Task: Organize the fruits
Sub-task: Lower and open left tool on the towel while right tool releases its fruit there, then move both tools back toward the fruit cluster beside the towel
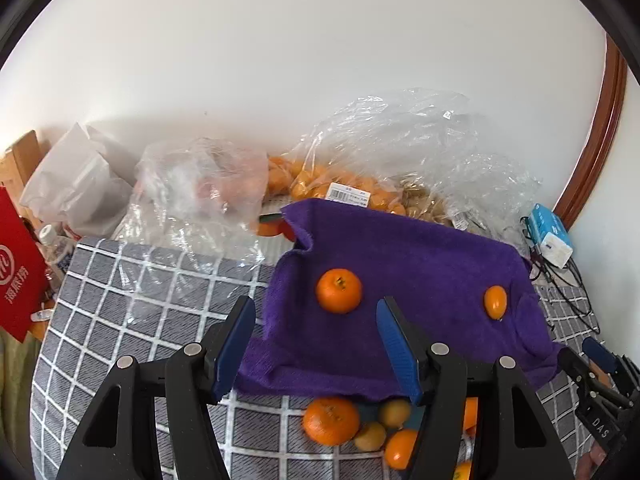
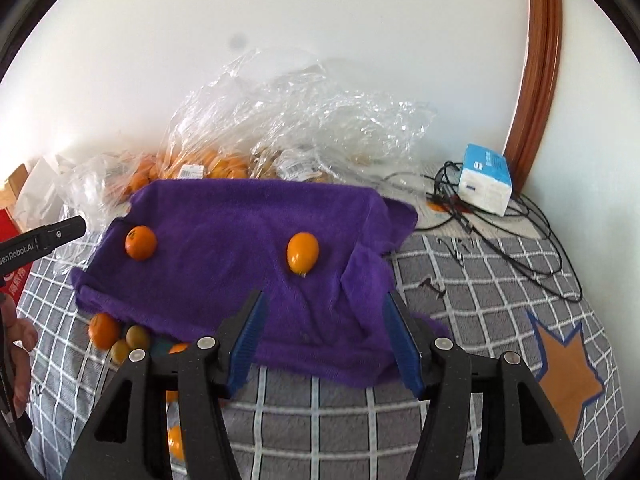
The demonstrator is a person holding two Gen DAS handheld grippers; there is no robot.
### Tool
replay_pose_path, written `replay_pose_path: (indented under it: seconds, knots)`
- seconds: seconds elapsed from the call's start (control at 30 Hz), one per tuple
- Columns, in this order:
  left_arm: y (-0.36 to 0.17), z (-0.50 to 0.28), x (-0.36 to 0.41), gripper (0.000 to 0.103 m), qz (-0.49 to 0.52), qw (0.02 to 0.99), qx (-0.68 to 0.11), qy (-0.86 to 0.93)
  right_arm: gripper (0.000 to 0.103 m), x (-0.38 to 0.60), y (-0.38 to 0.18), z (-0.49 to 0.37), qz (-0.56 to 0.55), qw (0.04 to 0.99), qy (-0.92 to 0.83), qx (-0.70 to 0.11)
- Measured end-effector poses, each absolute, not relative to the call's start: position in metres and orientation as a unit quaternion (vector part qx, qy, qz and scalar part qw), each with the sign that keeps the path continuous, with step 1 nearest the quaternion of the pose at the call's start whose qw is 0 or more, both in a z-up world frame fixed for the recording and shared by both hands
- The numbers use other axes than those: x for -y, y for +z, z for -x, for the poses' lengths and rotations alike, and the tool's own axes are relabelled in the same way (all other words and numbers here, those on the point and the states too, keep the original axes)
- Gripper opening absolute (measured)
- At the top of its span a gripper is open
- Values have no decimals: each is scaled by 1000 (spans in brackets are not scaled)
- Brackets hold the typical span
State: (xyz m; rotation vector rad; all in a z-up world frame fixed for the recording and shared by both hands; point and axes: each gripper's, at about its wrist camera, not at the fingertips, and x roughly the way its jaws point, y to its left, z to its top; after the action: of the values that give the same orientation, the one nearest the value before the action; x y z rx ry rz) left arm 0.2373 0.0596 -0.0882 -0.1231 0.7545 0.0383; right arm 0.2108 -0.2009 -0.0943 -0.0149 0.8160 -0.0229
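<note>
Both the left gripper point(image 1: 316, 344) and right gripper point(image 2: 324, 340) gape empty above the purple towel point(image 1: 400, 280), where the loose orange point(image 1: 339, 290) ahead could roll off.

"DAS" in white on the black body of the right hand-held gripper point(image 1: 600, 364); "GenRobot.AI", first letter cut off, on the left hand-held gripper point(image 2: 60, 234); white Chinese characters on flat red packet point(image 1: 18, 268), unreadable; barcode label point(image 1: 347, 194) print too small.

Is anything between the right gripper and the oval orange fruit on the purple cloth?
Nothing visible. The right gripper is open and empty over the purple cloth, and only bare cloth separates it from the oval orange fruit ahead.
</note>
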Motion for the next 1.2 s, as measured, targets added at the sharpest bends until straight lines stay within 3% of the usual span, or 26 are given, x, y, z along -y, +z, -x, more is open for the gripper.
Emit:
replay_pose_path:
  seconds: [0.23,0.6,1.07,1.2]
  knots:
    - [-111,-186,-88,61,57,927,-367,49,59,189,-108,-175,4,911,18,-411]
    - [-155,-147,-119,61,94,903,-414,58,39,163,-144,-145,6,901,71,-429]
    - [-164,-150,-100,61,102,905,-412,14,36,145,-170,-185,-11,880,110,-461]
    - [-163,-155,-93,61,109,909,-402,-3,23,145,-172,-191,-17,880,115,-460]
